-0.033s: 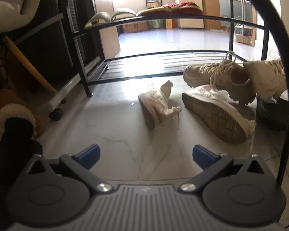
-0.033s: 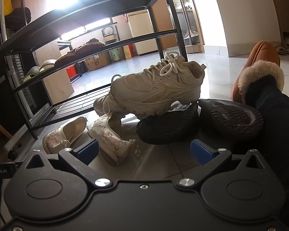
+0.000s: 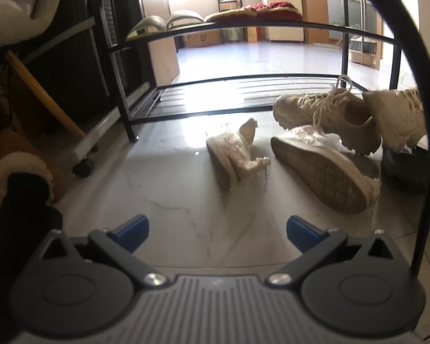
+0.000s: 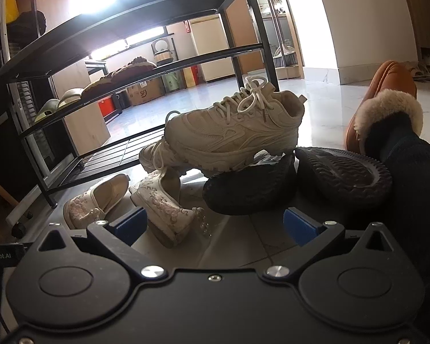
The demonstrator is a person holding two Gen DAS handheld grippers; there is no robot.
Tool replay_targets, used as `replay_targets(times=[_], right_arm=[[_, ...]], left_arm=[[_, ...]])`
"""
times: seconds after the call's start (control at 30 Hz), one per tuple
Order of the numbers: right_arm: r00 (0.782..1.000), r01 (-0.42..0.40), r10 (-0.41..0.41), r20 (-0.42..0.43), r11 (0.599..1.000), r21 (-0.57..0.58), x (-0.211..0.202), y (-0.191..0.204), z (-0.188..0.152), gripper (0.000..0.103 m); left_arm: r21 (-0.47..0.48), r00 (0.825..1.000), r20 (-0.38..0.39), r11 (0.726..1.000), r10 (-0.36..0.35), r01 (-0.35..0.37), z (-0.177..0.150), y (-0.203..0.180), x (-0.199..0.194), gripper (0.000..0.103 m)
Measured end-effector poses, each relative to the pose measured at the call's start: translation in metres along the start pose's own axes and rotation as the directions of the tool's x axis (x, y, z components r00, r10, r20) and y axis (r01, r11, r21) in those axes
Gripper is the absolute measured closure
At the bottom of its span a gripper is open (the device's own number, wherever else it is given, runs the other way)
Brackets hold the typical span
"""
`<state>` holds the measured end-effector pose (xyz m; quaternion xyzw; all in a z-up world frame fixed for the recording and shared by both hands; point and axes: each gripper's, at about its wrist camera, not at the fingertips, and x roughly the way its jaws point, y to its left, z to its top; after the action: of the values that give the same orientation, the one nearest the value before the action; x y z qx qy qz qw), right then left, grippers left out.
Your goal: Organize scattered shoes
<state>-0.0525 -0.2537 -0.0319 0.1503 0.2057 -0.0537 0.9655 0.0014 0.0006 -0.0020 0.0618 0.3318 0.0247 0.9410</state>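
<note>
Shoes lie scattered on the marble floor in front of a black shoe rack [image 3: 243, 77] [image 4: 129, 40]. Two small pink embroidered shoes lie on their sides [image 3: 232, 154] [image 3: 324, 172]; they also show in the right wrist view [image 4: 97, 200] [image 4: 163, 206]. Two cream chunky sneakers [image 3: 326, 114] [image 3: 395, 117] rest behind them; one [image 4: 232, 134] lies on top of two black shoes [image 4: 249, 189] [image 4: 344, 172]. My left gripper [image 3: 218, 232] is open and empty, short of the pink shoes. My right gripper [image 4: 215, 225] is open and empty, just before the pile.
The rack's middle shelf holds pale slippers [image 3: 163, 23] and red-brown slippers [image 3: 255, 11]. The person's feet in brown fur-lined slippers stand at the left [image 3: 20, 166] and at the right [image 4: 387, 106]. A wheeled frame [image 3: 86, 149] stands left of the rack.
</note>
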Motion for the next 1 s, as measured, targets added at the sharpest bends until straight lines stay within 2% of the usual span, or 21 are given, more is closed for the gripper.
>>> replay_targets(times=[0.33, 0.67, 0.87, 1.0], right_arm=[[0.998, -0.013, 0.014, -0.056, 1.000, 0.012, 0.007, 0.001, -0.001, 0.000], [0.999, -0.029, 0.030, -0.041, 0.999, 0.035, 0.002, -0.001, -0.006, 0.000], [0.992, 0.074, -0.080, -0.094, 0.995, -0.064, 0.005, 0.013, 0.005, 0.000], [0.954, 0.117, -0.172, -0.246, 0.967, -0.225, 0.019, 0.033, 0.013, 0.000]], left_arm=[[-0.074, 0.999, -0.045, 0.997, -0.010, 0.006, -0.004, 0.008, 0.007, 0.000], [-0.028, 0.998, -0.047, 0.999, 0.036, -0.038, 0.002, -0.003, 0.015, 0.000], [-0.008, 0.998, -0.048, 0.999, 0.051, -0.052, 0.003, -0.005, 0.015, 0.000], [-0.003, 0.997, -0.054, 0.998, 0.057, -0.057, 0.004, -0.006, 0.017, 0.000]])
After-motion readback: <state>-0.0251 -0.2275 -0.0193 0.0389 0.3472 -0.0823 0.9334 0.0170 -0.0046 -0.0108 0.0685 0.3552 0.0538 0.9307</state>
